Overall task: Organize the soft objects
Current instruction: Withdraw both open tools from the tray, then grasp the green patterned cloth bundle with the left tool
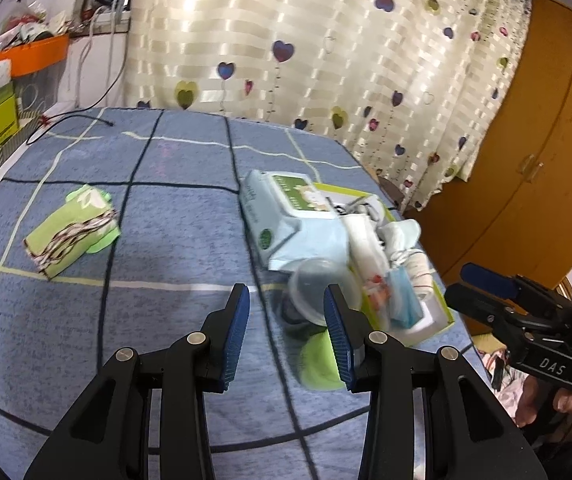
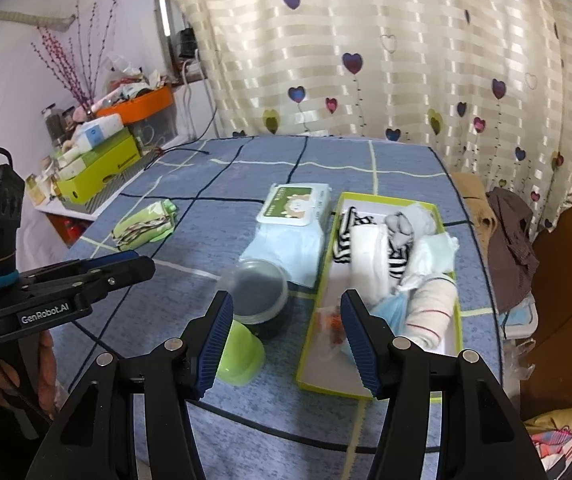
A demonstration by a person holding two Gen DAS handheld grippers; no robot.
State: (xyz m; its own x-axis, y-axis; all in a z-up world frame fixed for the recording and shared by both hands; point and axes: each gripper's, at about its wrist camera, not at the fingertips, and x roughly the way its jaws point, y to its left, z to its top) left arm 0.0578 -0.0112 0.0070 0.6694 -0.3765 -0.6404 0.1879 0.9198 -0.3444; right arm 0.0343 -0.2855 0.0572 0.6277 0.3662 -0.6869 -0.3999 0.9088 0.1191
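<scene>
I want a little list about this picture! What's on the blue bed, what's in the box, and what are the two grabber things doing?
surface: blue checked blanket
box: green-rimmed tray holding rolled socks and cloths
beside the box: wipes pack
in front of the wipes: clear round container, green cup
off alone: folded green cloth
left gripper: open, holding nothing
right gripper: open, holding nothing

Def someone's bedroom at home; bed w/ blue checked sheet [image 2: 246,160]; heart-print curtain [image 2: 365,40]; wooden wardrobe [image 1: 525,140]; cluttered side shelf w/ boxes [image 2: 98,164] & orange tub [image 2: 142,104].
</scene>
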